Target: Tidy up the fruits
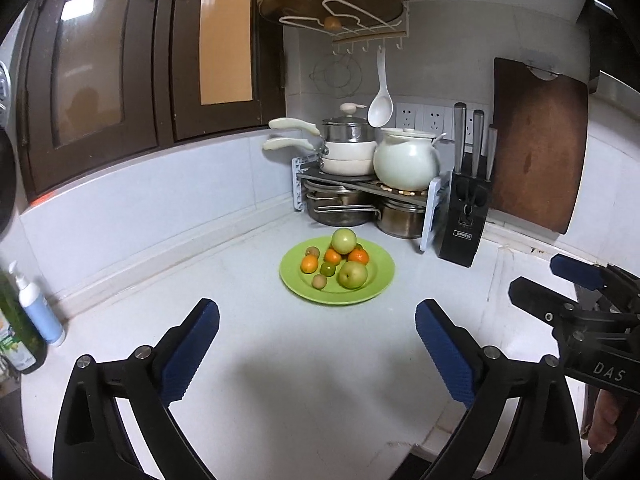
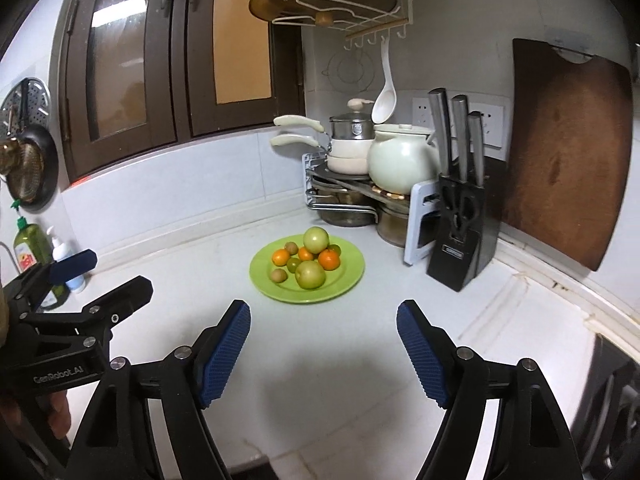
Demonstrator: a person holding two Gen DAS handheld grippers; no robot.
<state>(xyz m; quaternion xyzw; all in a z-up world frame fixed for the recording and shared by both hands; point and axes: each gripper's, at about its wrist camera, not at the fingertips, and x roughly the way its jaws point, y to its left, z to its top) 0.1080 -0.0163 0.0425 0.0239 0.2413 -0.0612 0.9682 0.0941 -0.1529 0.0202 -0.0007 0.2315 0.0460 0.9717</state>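
1. Green plate (image 1: 292,280) sits on the white counter (image 1: 240,360), near the corner pot rack (image 1: 434,208). All the fruit is piled on it, none loose on the counter that I can see.
2. Fruit: two green apples (image 1: 352,274), several oranges (image 1: 309,264), small brown ones (kiwis? too small to tell). One apple rides on top of the pile, so it likely rolls if nudged.
3. Left gripper (image 1: 317,344): jaws wide apart, nothing between them, well short of the plate.
4. Right gripper (image 2: 323,346): jaws apart, empty, also back from the plate.
5. Both point down toward the plate, side by side.
6. Judgement: sorting looks done, or a fresh reach is pending; can't tell which.
7. Knife block (image 2: 460,240) stands right of the plate, clear of both grippers.
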